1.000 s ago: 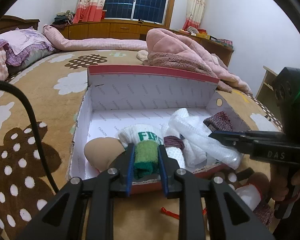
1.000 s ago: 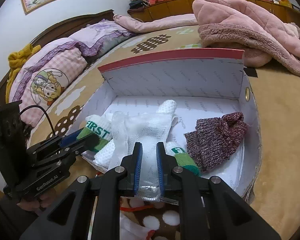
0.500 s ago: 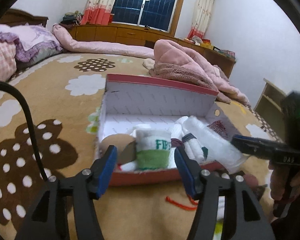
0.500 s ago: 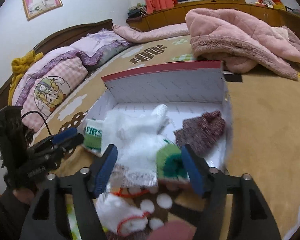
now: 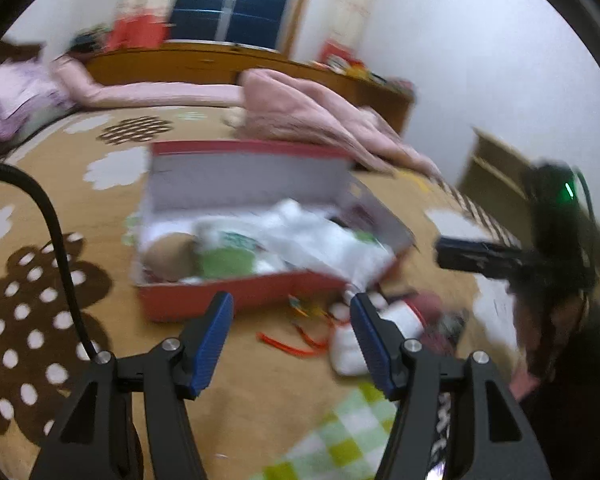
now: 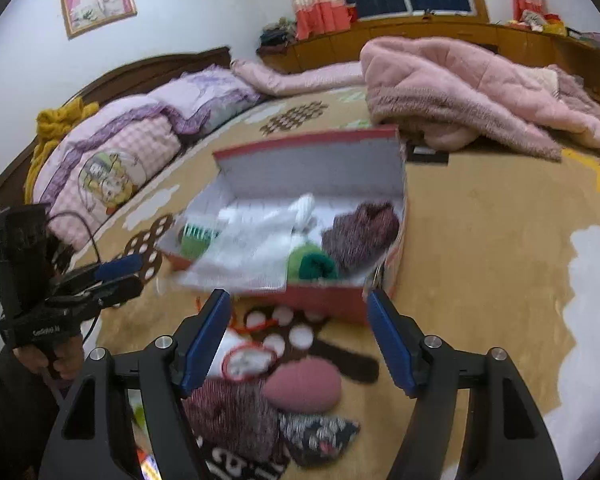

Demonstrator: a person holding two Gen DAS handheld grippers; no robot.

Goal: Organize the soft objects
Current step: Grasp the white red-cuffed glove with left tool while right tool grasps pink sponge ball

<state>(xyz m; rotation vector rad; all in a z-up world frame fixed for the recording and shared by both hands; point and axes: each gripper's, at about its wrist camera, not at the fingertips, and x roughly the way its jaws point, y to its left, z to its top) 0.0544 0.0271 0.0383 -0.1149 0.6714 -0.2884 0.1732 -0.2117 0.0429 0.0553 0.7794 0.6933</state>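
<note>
On the tan bed cover (image 6: 480, 240) sits a red shoe box (image 6: 320, 300) with its lid standing up at the far side. It holds a white mesh cloth (image 6: 252, 252) spilling over the near wall, a white-and-green sock (image 5: 226, 258), a rolled green sock (image 6: 312, 266), a maroon knit piece (image 6: 360, 232) at the right end, and a beige rounded thing (image 5: 170, 254) at the left end.

The left gripper (image 5: 292, 320) hangs just in front of the box; its fingers (image 5: 212, 340) have just been opening, stand well apart and hold nothing. The right gripper (image 6: 298, 316) is the same: fingers just spread wide, nothing between them.

Near the box, still on the cover, lie a white sock with a red rim (image 6: 246, 360), a pink rounded pad (image 6: 304, 386), a maroon knit bundle (image 6: 232, 416) and a dark patterned piece (image 6: 320, 434). A pink fleece blanket (image 6: 460, 88) is heaped beyond.
</note>
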